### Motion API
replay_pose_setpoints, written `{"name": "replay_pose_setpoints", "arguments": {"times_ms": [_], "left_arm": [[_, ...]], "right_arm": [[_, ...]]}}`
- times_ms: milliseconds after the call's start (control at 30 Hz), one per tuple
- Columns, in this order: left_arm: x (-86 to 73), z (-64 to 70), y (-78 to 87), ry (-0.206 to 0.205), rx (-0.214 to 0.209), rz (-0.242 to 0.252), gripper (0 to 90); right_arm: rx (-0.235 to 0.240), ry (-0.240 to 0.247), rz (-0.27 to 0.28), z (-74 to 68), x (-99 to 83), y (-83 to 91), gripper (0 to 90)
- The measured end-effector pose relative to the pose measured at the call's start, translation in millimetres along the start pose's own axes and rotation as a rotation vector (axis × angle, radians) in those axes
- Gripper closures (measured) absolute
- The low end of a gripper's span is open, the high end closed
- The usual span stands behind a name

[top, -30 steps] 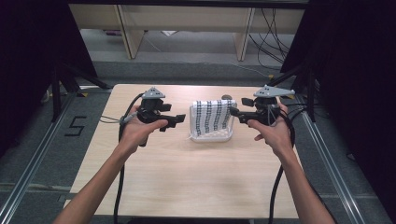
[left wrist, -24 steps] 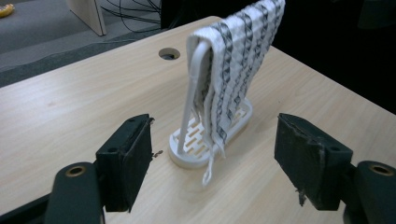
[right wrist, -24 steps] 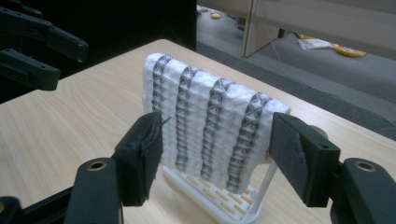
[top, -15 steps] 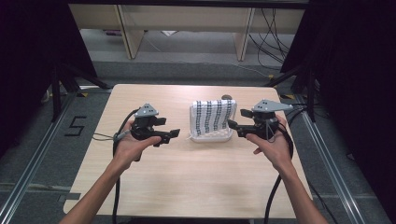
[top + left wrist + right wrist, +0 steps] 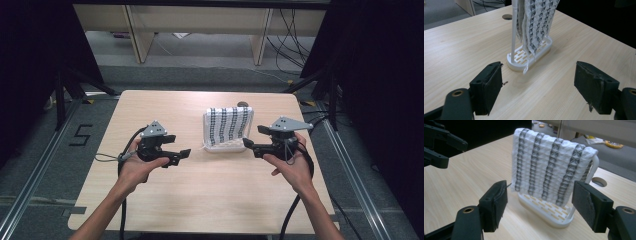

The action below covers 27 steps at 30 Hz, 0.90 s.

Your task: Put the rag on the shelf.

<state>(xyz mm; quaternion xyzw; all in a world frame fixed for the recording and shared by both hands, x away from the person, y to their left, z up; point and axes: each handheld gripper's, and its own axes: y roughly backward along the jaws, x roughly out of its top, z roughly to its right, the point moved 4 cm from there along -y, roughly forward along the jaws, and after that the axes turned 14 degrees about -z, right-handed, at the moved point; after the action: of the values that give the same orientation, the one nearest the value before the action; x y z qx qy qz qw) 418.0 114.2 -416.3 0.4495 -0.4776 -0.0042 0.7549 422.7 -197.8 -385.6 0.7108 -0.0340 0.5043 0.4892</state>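
Note:
A white slotted rack (image 5: 223,146) stands upright at the table's middle, with a white cloth with dark stripes (image 5: 229,125) draped over its bar. My left gripper (image 5: 177,146) is held to the rack's left, open and holding nothing. My right gripper (image 5: 254,137) hovers close to the rack's right end, also open. In the left gripper view (image 5: 540,85) the rack (image 5: 529,56) stands end-on ahead, the cloth (image 5: 534,22) hanging in folds. The right gripper view (image 5: 542,205) faces the cloth's (image 5: 551,170) broad side, the rack base (image 5: 546,213) just ahead between the jaws.
A round cable hole (image 5: 242,104) lies in the table (image 5: 210,200) behind the rack. Black frame posts and floor rails flank the table, and wooden furniture legs stand beyond its far edge. The left gripper (image 5: 439,145) shows at the far left of the right gripper view.
Both hands have drawn their grippers back toward the person's side of the table, the left one farther from the rack. Both stay open; the rack and cloth have not moved.

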Motion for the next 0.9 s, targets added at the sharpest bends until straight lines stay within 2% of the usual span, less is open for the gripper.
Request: {"name": "replay_pose_setpoints", "arguments": {"times_ms": [33,133,167,233,267,300,333,367,467,500,567,600,633,667,767,900], "left_arm": [[-1.4,0.6,-0.2,-0.006,-0.004,-0.003,21.8],[-5.2,3.2,-0.9,-0.011,-0.003,-0.011,21.0],[-6.6,4.2,-1.2,-0.011,-0.001,-0.012,20.8],[-8.7,5.9,-1.7,-0.015,-0.005,-0.012,20.7],[-9.6,6.8,-1.4,-0.017,-0.007,-0.02,20.6],[-10.6,7.6,-2.2,-0.021,-0.014,-0.01,20.6],[-11.3,8.7,-2.2,-0.017,-0.009,-0.011,20.6],[-12.3,9.0,-2.1,-0.021,-0.015,-0.013,20.6],[-15.2,10.3,-2.3,-0.029,-0.013,-0.015,20.5],[-16.4,10.9,-1.5,-0.027,-0.006,-0.027,20.5],[-18.9,11.2,-2.2,-0.028,-0.004,-0.016,20.5],[-20.3,11.3,-1.8,-0.03,-0.005,-0.023,20.5],[-21.6,11.9,-2.5,-0.027,0.0,-0.012,20.5],[-23.2,12.1,-2.6,-0.033,-0.003,-0.013,20.5],[-29.3,13.2,-3.0,-0.041,-0.003,-0.013,20.5],[-37.8,15.1,-4.2,-0.049,-0.011,-0.024,20.5]], "right_arm": [[0.013,-0.012,-0.009,-2.6,-1.4,0.6,29.6],[0.004,0.002,-0.014,-5.3,-4.4,1.2,29.4],[0.003,-0.004,-0.001,-6.9,-5.0,-0.3,29.4],[0.002,0.018,-0.016,-7.2,-7.2,-0.3,29.3],[0.007,-0.002,-0.018,-9.8,-8.7,-0.8,29.4],[0.007,0.021,-0.021,-8.9,-9.5,-1.5,29.3],[0.008,0.003,-0.023,-11.0,-11.1,-2.1,29.4],[0.001,0.026,-0.02,-9.8,-11.8,-2.9,29.3],[0.012,0.002,-0.034,-14.2,-16.3,-4.6,29.3],[0.003,0.023,-0.035,-13.0,-16.9,-4.5,29.3],[0.009,0.014,-0.048,-15.6,-19.8,-4.2,29.3],[0.0,0.032,-0.033,-14.5,-20.2,-5.3,29.3],[0.007,0.018,-0.05,-17.0,-22.4,-4.8,29.2],[0.005,0.018,-0.044,-18.1,-23.7,-5.9,28.9],[0.005,0.048,-0.053,-20.2,-29.4,-9.8,27.7],[0.028,0.041,-0.079,-27.5,-39.9,-14.9,27.1]]}}
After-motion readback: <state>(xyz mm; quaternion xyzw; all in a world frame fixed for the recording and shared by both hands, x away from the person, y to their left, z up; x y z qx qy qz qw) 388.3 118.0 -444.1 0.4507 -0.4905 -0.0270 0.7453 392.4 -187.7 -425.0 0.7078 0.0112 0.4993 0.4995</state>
